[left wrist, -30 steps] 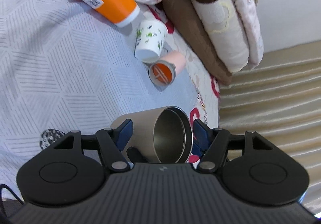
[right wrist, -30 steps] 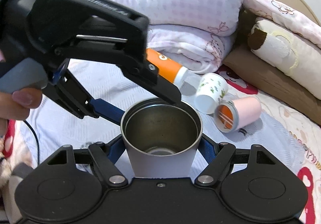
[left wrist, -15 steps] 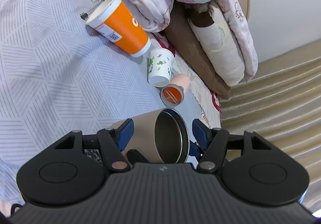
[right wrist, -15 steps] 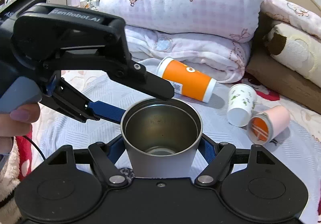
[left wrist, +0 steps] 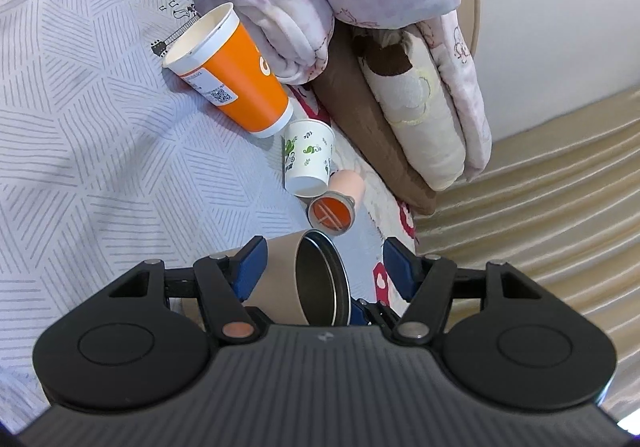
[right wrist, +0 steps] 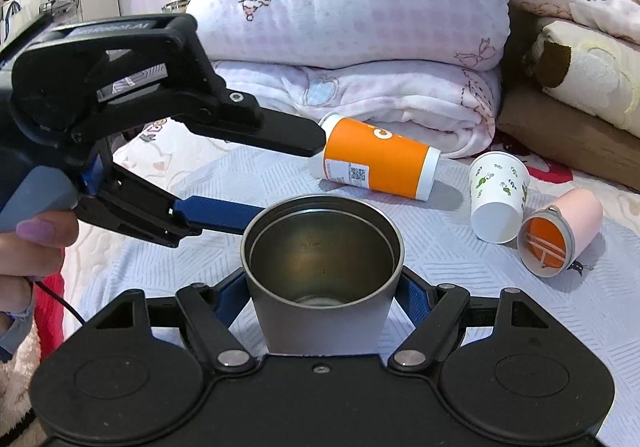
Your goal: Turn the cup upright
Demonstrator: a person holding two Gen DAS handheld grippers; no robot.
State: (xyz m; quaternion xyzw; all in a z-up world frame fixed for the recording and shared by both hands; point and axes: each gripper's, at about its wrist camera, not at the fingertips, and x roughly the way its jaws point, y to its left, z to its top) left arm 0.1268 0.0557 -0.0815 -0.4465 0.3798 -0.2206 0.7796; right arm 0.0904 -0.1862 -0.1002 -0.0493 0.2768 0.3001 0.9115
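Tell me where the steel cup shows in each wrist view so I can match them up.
Left wrist: steel cup at bottom centre, between the blue fingers, mouth facing right.
Right wrist: steel cup at bottom centre, clamped by the right gripper, mouth up.
Shared landmark: the orange paper cup lying on its side.

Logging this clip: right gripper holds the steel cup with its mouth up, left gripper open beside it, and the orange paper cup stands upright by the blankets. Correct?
Not quite. The orange paper cup lies on its side against the blankets, as the right wrist view shows. The rest holds: the right gripper grips the steel cup mouth up, and the left gripper is open beside it.
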